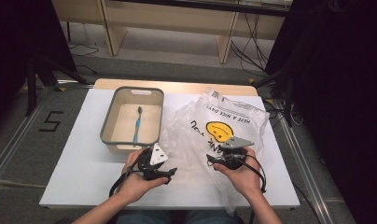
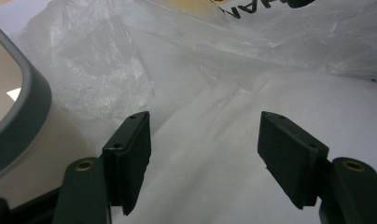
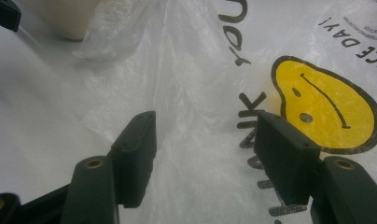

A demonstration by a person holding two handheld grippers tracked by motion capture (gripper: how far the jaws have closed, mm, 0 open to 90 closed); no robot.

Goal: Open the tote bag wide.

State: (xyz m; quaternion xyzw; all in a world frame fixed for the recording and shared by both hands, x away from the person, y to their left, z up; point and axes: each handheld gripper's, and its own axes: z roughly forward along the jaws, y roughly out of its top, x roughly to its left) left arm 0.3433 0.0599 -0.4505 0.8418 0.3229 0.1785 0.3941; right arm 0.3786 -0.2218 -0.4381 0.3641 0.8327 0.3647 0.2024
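Note:
A crumpled clear plastic bag (image 1: 214, 116) printed with a yellow smiley face (image 1: 219, 130) lies on the right half of the white table (image 1: 74, 154). My left gripper (image 1: 171, 171) is at the bag's near left edge, pointing right. Its jaws (image 2: 205, 121) are open, with only bag film (image 2: 107, 70) and table ahead of them. My right gripper (image 1: 210, 161) rests over the bag's near part and points left. Its jaws (image 3: 205, 121) are open just above the film (image 3: 191, 70), beside the smiley face (image 3: 326, 112). Nothing is pinched in either gripper.
A grey-rimmed beige bin (image 1: 107, 121) stands left of the bag with a blue toothbrush (image 1: 137, 123) lying inside. Its rim (image 2: 32, 107) is close to the left gripper's left jaw. Beyond the table are a wooden bench, cables and dark curtains.

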